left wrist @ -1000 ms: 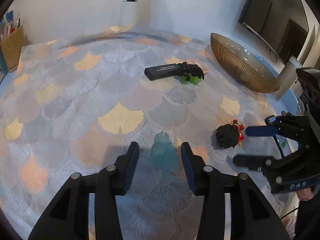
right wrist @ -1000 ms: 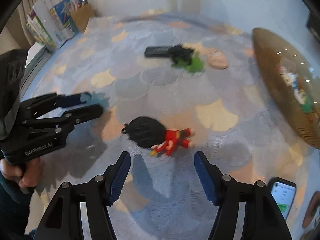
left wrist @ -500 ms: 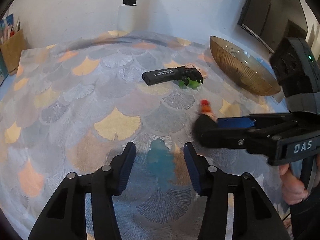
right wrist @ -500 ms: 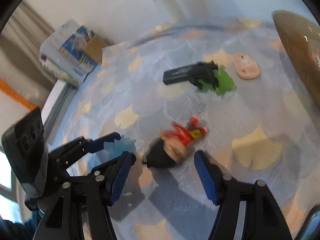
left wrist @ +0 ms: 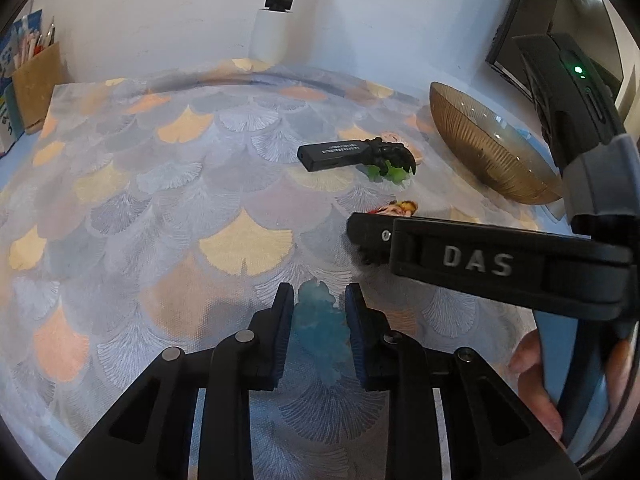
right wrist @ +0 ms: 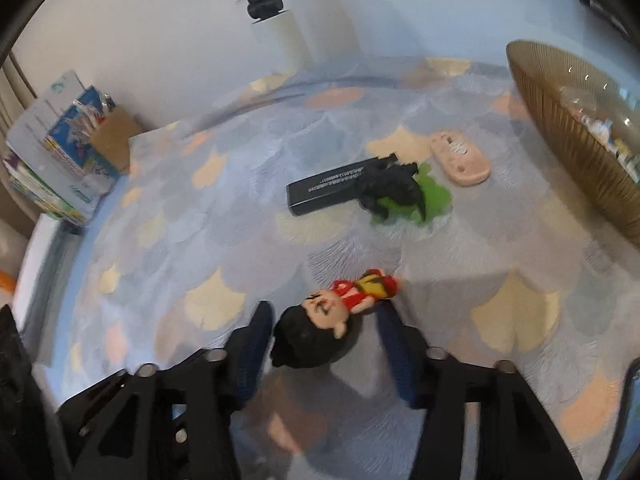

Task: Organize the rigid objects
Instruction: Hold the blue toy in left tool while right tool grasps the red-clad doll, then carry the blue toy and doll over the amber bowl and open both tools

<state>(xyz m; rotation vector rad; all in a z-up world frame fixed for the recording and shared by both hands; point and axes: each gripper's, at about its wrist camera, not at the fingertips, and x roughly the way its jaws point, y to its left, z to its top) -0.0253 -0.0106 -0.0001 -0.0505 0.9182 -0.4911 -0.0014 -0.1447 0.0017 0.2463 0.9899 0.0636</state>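
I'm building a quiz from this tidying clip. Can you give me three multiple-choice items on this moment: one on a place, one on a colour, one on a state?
1. Where does the pale pink oval mouse lie?
A. inside the bowl
B. on the patterned cloth beside the black dinosaur toy
C. on the books

2. What colour is the small frilly toy between the left gripper fingers?
A. translucent blue
B. red
C. yellow

3. How does the black-haired, red-clothed figurine lie?
A. upright
B. on its side between the right gripper fingers
C. in the ribbed amber glass bowl

Answers: B, it rests on cloth; A, blue shows between pads; B, its head lies between closing jaws.
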